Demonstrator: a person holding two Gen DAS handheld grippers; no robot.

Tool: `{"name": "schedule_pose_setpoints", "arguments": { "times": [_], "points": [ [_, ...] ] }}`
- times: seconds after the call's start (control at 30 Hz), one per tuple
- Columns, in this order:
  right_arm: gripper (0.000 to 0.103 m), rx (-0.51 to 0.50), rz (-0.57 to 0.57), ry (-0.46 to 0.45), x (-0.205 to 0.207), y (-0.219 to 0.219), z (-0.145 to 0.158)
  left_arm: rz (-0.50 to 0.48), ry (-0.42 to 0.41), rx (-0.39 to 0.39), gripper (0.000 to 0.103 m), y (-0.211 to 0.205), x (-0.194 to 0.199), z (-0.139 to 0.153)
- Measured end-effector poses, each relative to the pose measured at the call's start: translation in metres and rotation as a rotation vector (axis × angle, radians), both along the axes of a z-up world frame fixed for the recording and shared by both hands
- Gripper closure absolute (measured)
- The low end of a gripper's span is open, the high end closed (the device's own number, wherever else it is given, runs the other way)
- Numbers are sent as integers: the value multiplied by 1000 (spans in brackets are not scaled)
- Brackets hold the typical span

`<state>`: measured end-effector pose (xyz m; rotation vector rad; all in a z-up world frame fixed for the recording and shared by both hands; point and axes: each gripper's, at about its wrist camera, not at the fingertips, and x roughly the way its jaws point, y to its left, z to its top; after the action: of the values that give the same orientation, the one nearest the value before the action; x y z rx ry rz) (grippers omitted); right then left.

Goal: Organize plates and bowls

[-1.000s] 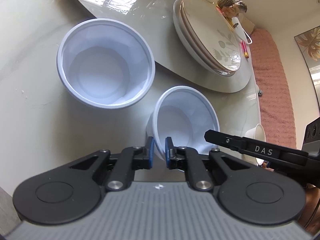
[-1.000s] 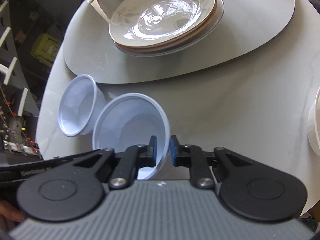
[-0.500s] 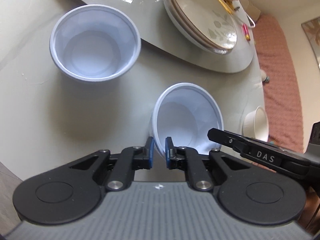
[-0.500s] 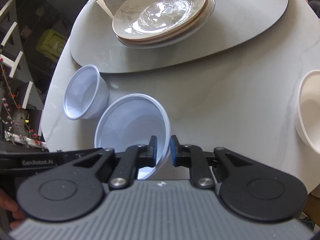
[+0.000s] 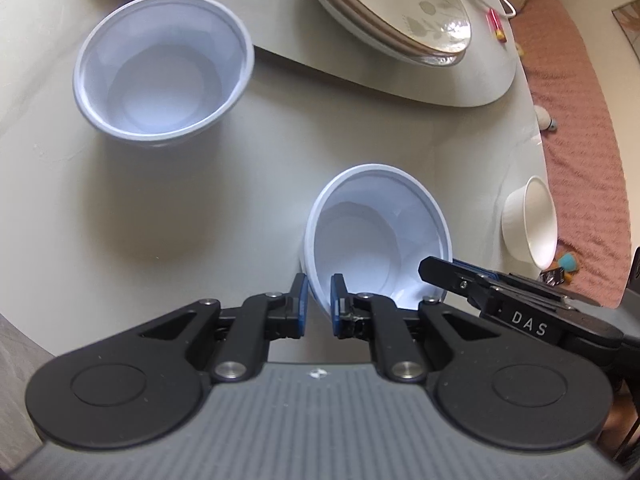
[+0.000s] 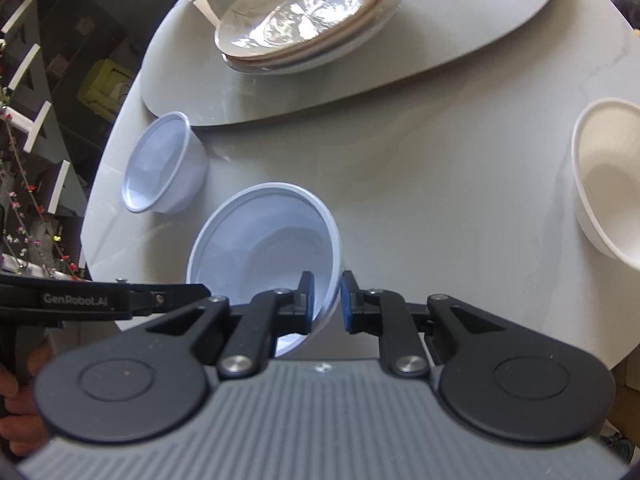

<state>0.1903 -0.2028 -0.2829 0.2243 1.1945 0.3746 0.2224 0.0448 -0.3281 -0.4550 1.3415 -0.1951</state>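
A pale blue plastic bowl (image 5: 376, 240) hangs tilted over the grey table, gripped from both sides. My left gripper (image 5: 318, 300) is shut on its near-left rim. My right gripper (image 6: 326, 299) is shut on the opposite rim of the same bowl (image 6: 264, 248), and its fingers (image 5: 444, 270) show at the bowl's right edge in the left wrist view. A second pale blue bowl (image 5: 164, 68) stands alone on the table to the left (image 6: 164, 164). A stack of cream plates (image 6: 304, 20) rests on the round grey turntable (image 6: 460, 32) at the back.
A white bowl (image 6: 608, 184) stands near the table's right edge (image 5: 532, 224). A pink cloth (image 5: 580, 128) lies beyond that edge. Dark shelving (image 6: 48, 80) stands past the table's left side. A hand (image 6: 16, 412) shows at the lower left.
The held bowl has moved right, away from the second blue bowl, with both grippers still on it. The white bowl has come further into view at the right.
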Motion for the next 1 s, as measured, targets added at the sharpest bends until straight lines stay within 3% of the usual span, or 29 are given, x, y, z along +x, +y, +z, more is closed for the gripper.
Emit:
{"name": "schedule_pose_setpoints", "arguments": {
  "times": [0.2,0.33,0.53,0.77,1.0],
  "points": [
    [83,20,-16,-7,-3,-4,-1,-29,1,34,89,-5,4,5],
    [66,2,-7,-44,-8,-7,10,-31,5,19,88,-4,7,9],
    [66,-12,29,-116,-12,-11,31,-48,-22,43,70,-5,2,22],
    [66,17,17,-179,-12,-22,57,16,-76,68,69,3,-7,44],
    [66,34,39,-281,-19,-28,97,83,-211,93,69,7,-15,94]
  ]
}}
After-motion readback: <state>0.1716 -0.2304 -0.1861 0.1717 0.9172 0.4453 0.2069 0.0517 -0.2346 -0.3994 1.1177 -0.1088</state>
